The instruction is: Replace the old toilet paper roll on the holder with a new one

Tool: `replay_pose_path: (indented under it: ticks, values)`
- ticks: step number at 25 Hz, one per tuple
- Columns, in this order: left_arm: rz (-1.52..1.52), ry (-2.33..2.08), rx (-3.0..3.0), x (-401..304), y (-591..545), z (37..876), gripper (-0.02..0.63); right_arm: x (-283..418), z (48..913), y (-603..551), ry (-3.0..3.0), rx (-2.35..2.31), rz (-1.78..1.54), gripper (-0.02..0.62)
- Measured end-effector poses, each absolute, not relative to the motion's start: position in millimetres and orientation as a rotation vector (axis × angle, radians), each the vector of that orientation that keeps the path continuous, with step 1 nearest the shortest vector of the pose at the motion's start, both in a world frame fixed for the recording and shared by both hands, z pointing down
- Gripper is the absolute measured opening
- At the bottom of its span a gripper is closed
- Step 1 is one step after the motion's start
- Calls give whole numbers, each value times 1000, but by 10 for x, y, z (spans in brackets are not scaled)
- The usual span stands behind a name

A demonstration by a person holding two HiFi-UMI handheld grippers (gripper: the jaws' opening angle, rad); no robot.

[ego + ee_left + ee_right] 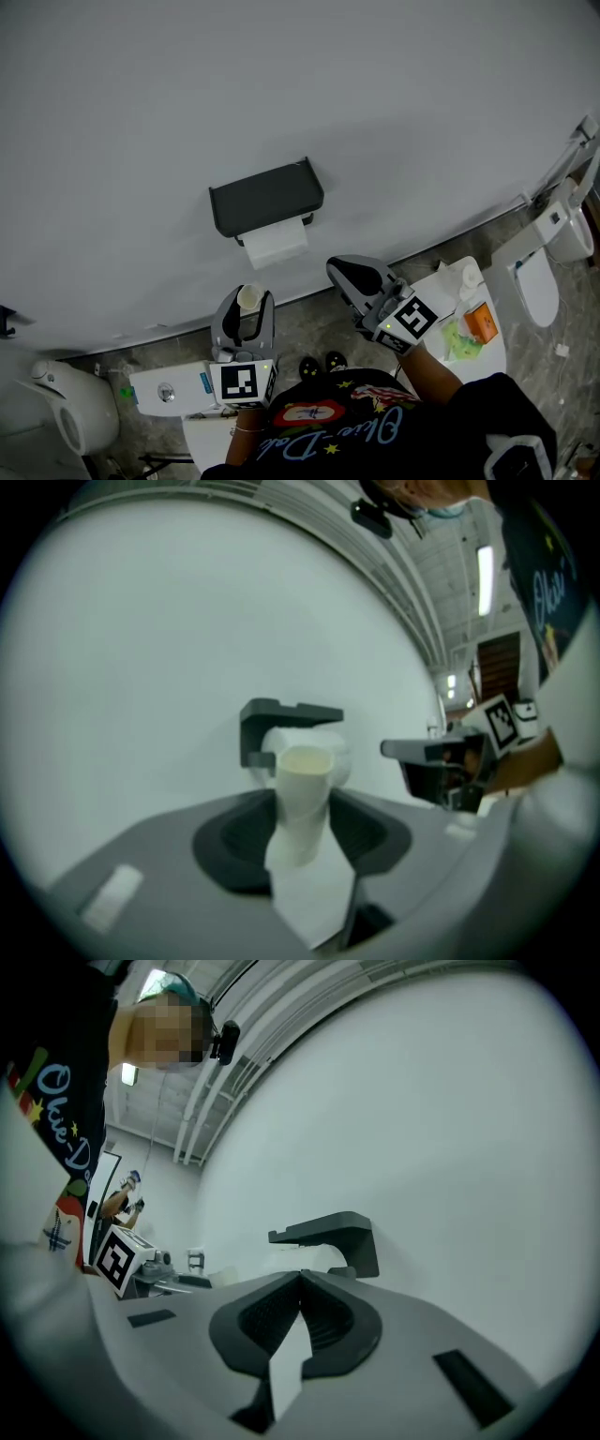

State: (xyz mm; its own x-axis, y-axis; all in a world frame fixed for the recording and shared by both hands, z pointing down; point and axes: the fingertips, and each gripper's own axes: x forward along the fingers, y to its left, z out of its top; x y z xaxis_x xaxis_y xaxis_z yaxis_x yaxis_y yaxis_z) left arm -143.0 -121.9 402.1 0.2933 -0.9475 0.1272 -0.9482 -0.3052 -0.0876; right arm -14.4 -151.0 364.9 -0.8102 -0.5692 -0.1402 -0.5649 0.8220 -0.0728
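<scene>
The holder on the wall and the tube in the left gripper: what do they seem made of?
Holder: plastic or painted metal, I cannot tell which; dark grey, matte, even colour, sharp edges.
Tube: probably cardboard; pale cream, dull surface, thin wall, open hollow end.

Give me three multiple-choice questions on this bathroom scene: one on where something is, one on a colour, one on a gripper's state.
1. Where is the cardboard tube?
A on the toilet tank
B between the left gripper's jaws
C on the floor

2. What colour is the wall holder?
A dark grey
B red
C yellow

3. How do the right gripper's jaws stand?
A wide apart
B together at the tips
C out of sight in every view

Answers:
1 B, the left gripper view shows the tube upright, clamped between its jaws.
2 A, the head view shows it dark grey against the pale wall.
3 B, the right gripper view shows the tips meeting.
</scene>
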Motion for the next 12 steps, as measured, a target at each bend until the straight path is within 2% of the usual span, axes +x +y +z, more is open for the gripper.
replay_pose_path:
  ticks: [12]
  values:
    - [213, -1824, 2556, -1320, -1214, 3916, 175, -120, 3757, -1558, 2875, -971, -97, 14]
